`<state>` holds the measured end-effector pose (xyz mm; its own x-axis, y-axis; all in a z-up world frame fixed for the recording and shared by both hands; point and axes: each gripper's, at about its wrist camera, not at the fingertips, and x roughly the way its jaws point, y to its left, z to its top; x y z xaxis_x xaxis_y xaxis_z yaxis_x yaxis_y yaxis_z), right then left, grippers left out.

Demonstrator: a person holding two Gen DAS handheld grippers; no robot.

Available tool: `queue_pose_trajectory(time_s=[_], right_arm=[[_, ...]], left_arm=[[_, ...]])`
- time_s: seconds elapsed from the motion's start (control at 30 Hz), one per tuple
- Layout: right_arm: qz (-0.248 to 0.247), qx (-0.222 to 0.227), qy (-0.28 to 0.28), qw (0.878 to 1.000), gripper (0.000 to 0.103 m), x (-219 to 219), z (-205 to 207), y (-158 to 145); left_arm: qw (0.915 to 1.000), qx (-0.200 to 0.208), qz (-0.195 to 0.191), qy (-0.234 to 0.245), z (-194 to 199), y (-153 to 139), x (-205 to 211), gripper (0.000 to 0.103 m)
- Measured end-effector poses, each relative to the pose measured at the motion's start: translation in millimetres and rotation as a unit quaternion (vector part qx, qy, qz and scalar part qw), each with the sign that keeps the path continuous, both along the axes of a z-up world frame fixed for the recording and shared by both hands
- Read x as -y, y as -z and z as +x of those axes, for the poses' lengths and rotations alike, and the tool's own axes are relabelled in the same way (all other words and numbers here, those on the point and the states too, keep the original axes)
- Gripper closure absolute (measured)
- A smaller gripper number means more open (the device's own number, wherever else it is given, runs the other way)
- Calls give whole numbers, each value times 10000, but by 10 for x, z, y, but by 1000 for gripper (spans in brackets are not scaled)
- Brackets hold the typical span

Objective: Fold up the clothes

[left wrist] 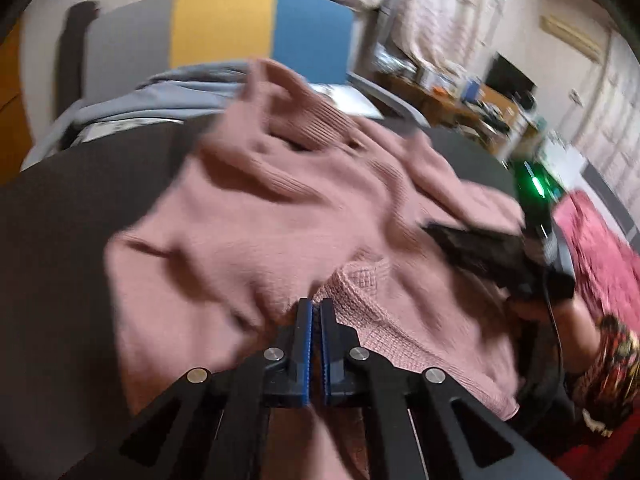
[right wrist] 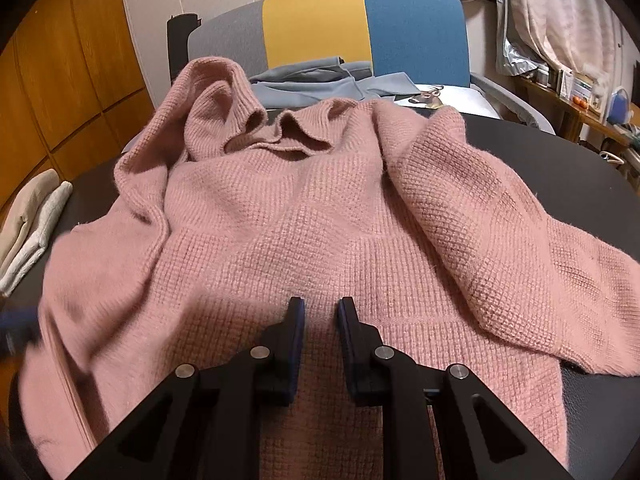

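A pink knit sweater [right wrist: 320, 216] lies spread on a dark round table [right wrist: 560, 168], collar at the far side, one sleeve draped across the right. My right gripper [right wrist: 322, 308] hovers over the sweater's lower body, jaws a little apart and empty. My left gripper [left wrist: 316, 308] is shut on a fold of the pink sweater [left wrist: 280, 208] near its hem. The right gripper's body [left wrist: 492, 248] shows at the right of the blurred left wrist view.
A chair with grey, yellow and blue back [right wrist: 340, 28] stands behind the table, holding a grey-blue garment [right wrist: 320, 84]. Folded pale cloths [right wrist: 28, 220] lie at the table's left edge. A cluttered shelf [right wrist: 580, 92] is at the right.
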<state>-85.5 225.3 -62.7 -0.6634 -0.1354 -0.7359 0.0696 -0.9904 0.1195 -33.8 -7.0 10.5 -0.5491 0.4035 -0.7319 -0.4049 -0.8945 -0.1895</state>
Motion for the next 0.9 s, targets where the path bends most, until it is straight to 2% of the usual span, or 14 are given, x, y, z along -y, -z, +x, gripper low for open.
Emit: queue_pose_trajectory(time_s=[0.13,0.27,0.4,0.53,0.67,0.8,0.87,0.9], right_arm=[[-18,4,5,10000,85,-8,-10,-6],[-17,7,4,10000,85,-7,-2,-9],[33,4,2,10000,85,5,7,-6],[77,3,0,10000,85,18,11,4],[104,1,-3,9999,85,24,18,16],[44,98,-61,9999,85,-23,17,-23],[15,146,-90,9999,85,-46,17,-42],[0,170,-104,9998,85,-58,17,-52]], left_arm=[[9977,-239,-47,-638,-317,-149,451,100],[9906,-356,-3,-1321,-674,-282,962,100],[9833,-403,-294,-1752,-884,-272,1339,100],[9724,-205,-691,-2217,-1069,-55,1652,100],[9652,221,-919,-2440,-1212,302,1806,99],[9635,647,-777,-2479,-1212,535,1807,96],[9624,659,-587,-2570,-1154,493,1846,89],[9605,620,-512,-2665,-1094,411,1880,89]])
